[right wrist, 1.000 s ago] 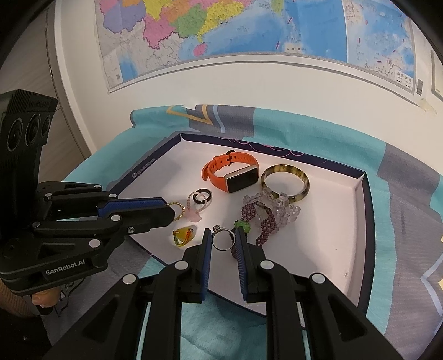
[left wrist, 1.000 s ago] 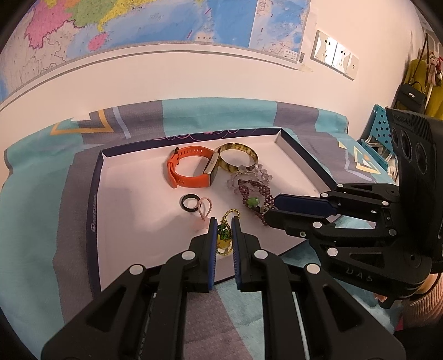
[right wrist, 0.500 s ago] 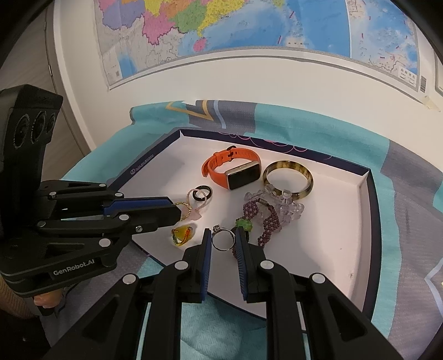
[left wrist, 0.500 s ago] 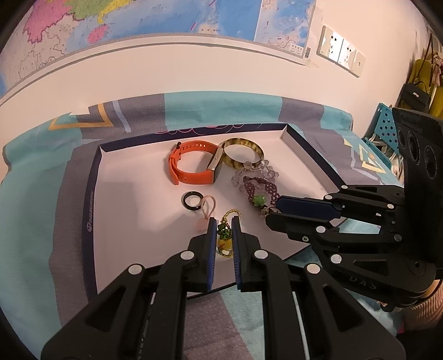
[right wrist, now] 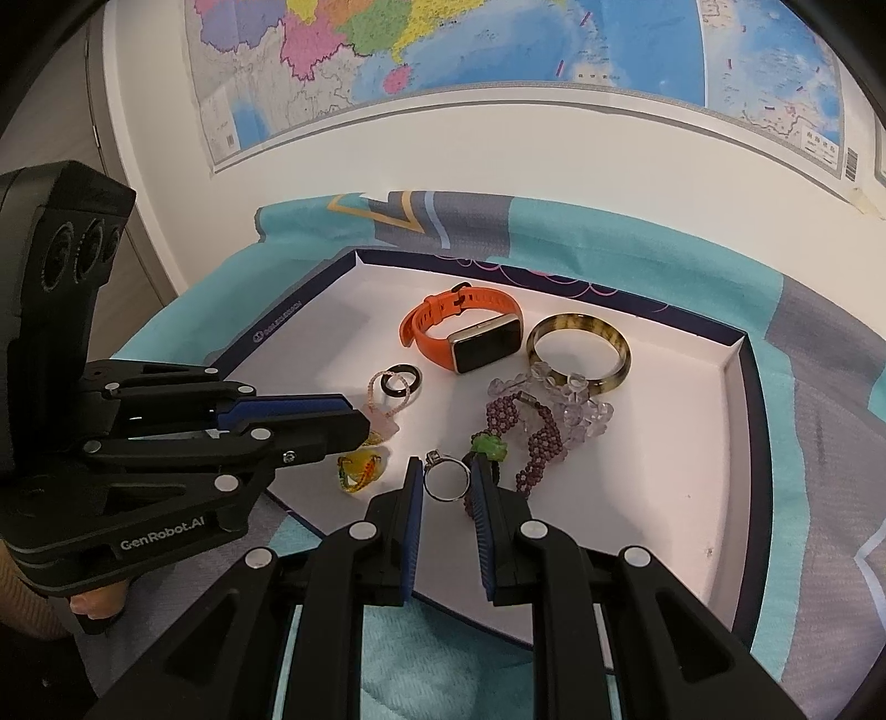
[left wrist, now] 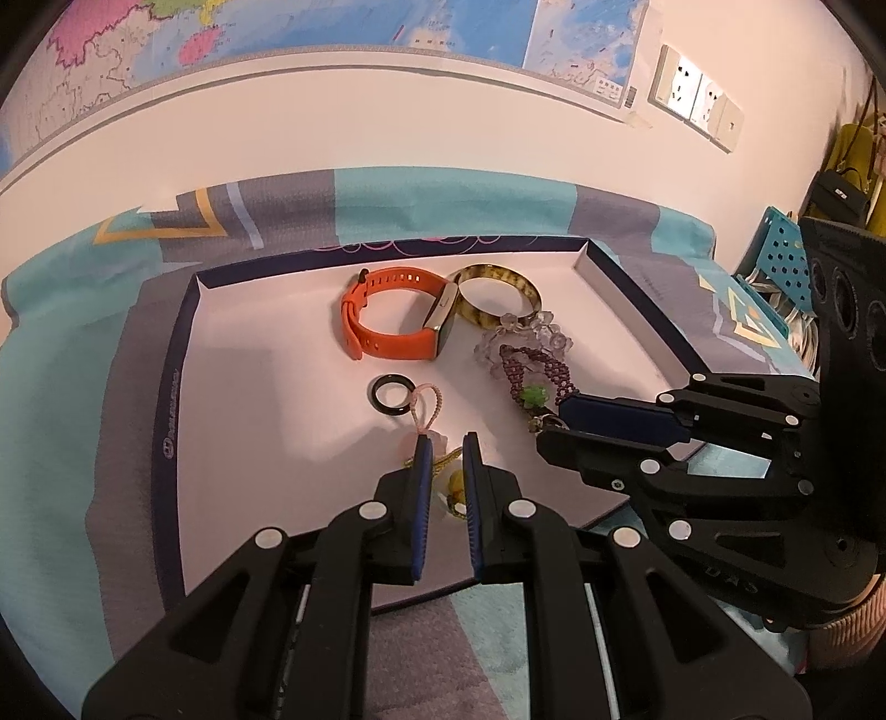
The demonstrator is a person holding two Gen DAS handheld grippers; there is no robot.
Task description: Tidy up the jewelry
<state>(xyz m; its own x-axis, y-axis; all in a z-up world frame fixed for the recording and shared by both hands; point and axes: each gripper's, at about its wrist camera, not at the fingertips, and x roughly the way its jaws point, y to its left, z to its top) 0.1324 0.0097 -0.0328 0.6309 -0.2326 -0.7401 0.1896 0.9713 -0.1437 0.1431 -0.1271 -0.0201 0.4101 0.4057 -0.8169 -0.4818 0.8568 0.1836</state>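
A white tray with a dark rim holds jewelry: an orange watch, an amber bangle, clear and purple bead bracelets, a black ring on a pink cord. My left gripper is narrowly open around a yellow pendant on a gold chain. My right gripper is shut on a silver ring, just above the tray floor.
The tray lies on a teal and grey cloth against a white wall with a map. Wall sockets and a blue perforated bin are at the right.
Both grippers have moved slightly forward and lower over the tray. The left fingers now straddle the pendant's chain; the right still grips the silver ring.
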